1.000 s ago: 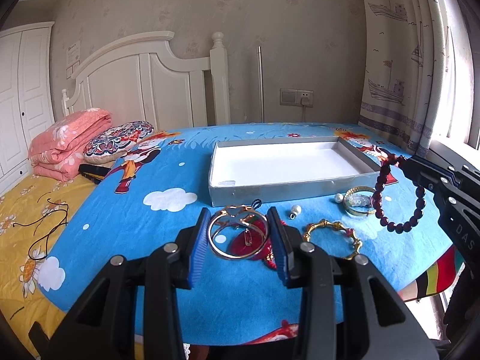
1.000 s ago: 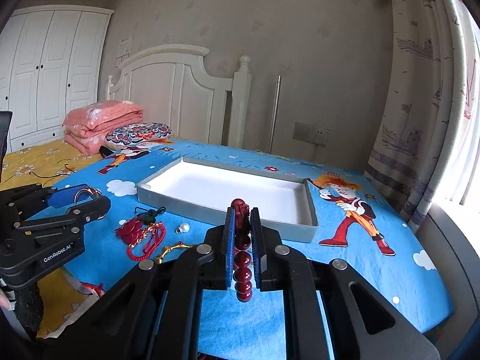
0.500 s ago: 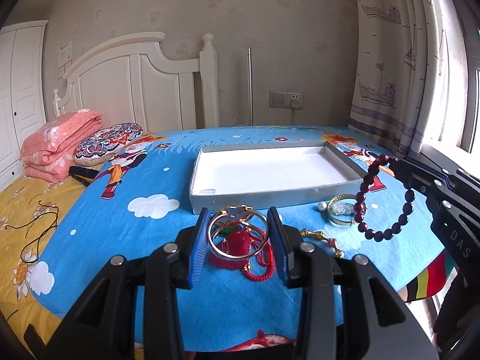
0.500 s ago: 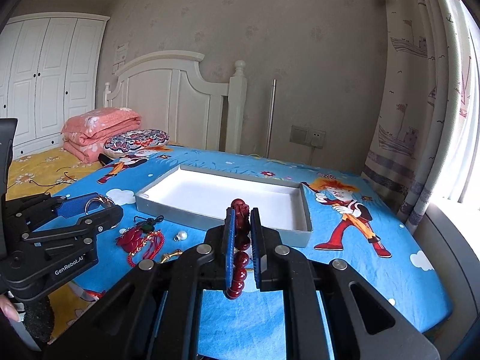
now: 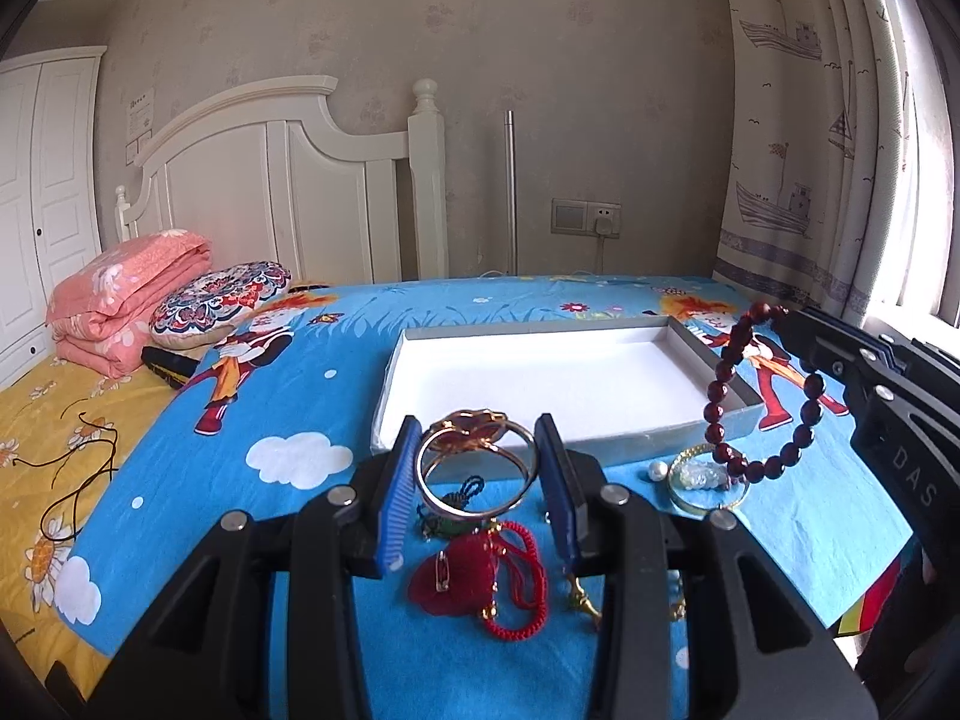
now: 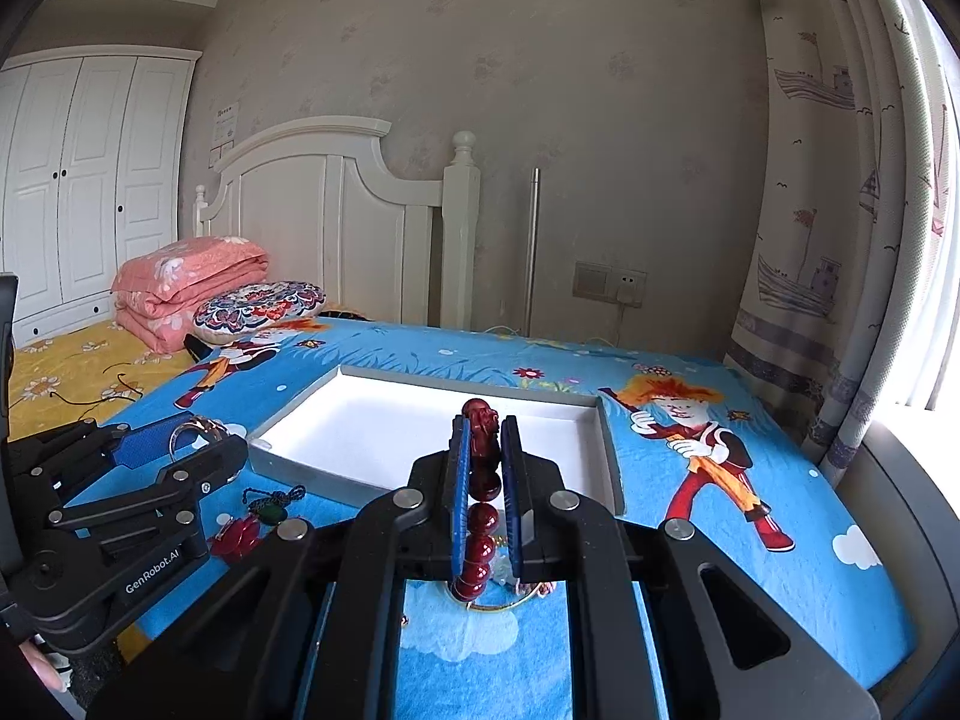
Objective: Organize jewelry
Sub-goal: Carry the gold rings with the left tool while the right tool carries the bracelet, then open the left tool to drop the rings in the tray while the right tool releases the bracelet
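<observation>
Tray (image 5: 543,378) white inside, nothing yet placed. Left gripper (image 5: 477,468) clamped on gold bangle (image 5: 474,462) just short of tray's 6 o'clock wall; right gripper (image 6: 485,456) pinching red bead bracelet (image 5: 759,396) near its 4 o'clock corner. Left on cloth: red cord pendant (image 5: 480,576), pearl (image 5: 658,469), jade-charm bangle (image 5: 708,480). Piece at 5 o'clock mostly hidden behind finger.

Bright daylight enters from the window (image 5: 924,192) to the right of the tongs, washing out that side through the curtain (image 6: 840,240). Shadows are soft. Both views are sharp, with strong fisheye bending and dark vignetted corners at the edges.
</observation>
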### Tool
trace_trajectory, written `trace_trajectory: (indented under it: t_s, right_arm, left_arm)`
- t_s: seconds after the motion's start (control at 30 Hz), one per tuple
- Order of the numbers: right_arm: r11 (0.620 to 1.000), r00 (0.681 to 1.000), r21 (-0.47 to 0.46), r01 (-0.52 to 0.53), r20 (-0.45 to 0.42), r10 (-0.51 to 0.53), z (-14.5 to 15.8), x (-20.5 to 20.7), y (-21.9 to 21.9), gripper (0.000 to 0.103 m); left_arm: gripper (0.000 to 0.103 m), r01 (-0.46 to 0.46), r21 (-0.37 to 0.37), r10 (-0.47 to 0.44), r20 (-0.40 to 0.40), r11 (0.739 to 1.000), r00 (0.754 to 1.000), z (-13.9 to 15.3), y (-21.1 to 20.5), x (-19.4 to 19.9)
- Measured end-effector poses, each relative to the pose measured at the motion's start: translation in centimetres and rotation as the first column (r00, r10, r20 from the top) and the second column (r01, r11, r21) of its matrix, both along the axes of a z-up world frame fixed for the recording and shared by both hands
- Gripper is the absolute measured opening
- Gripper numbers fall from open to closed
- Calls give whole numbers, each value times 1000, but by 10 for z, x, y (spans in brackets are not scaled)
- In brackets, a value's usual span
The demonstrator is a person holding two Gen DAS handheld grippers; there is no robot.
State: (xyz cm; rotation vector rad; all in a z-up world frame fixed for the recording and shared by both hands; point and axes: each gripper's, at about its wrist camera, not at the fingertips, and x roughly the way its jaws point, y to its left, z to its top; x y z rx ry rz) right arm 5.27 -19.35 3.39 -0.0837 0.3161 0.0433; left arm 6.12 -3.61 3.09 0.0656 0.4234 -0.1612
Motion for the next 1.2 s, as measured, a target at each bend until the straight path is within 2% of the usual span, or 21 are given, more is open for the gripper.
trace_trajectory:
  t_s: [0.17,0.53,0.83,0.9,0.93,1.0,1.03,1.07,1.13,1.2]
  right_arm:
    - [1000,1000,7,5,1,-5,10,34,-7,11]
    - [1000,995,7,20,-95,-19,7,123,-12,11]
    - [998,983,-3,63,-174,-63,-13,164,-14,12]
    - [997,977,-9,75,-199,-75,-18,171,-16,14]
    - [997,976,-10,80,-204,-80,-19,172,-18,14]
    - [996,974,-12,87,-210,-87,-21,173,-20,14]
    - [996,973,-14,87,-215,-88,-21,173,-21,16]
    - [996,972,-12,86,-217,-86,-22,173,-22,25]
    - [997,974,-5,80,-210,-79,-20,169,-23,36]
    - [997,976,-15,75,-205,-76,-19,163,-23,36]
  left_arm:
    - [38,-4,-8,4,-6,1000,1000,14,-7,42]
    - [38,-27,0,27,-140,1000,990,10,-20,149]
    - [38,-70,38,75,-186,997,980,-6,-18,185]
    - [47,-86,30,90,-194,996,977,-7,-15,188]
    - [55,-91,21,93,-198,996,976,-7,-14,190]
    - [58,-99,23,102,-195,995,976,-6,-13,191]
    - [62,-100,28,103,-196,995,975,-5,-13,192]
    - [65,-101,29,104,-196,994,975,-5,-12,193]
    - [66,-109,23,111,-193,994,975,-4,-10,192]
    - [66,-114,17,115,-198,993,974,-2,-8,189]
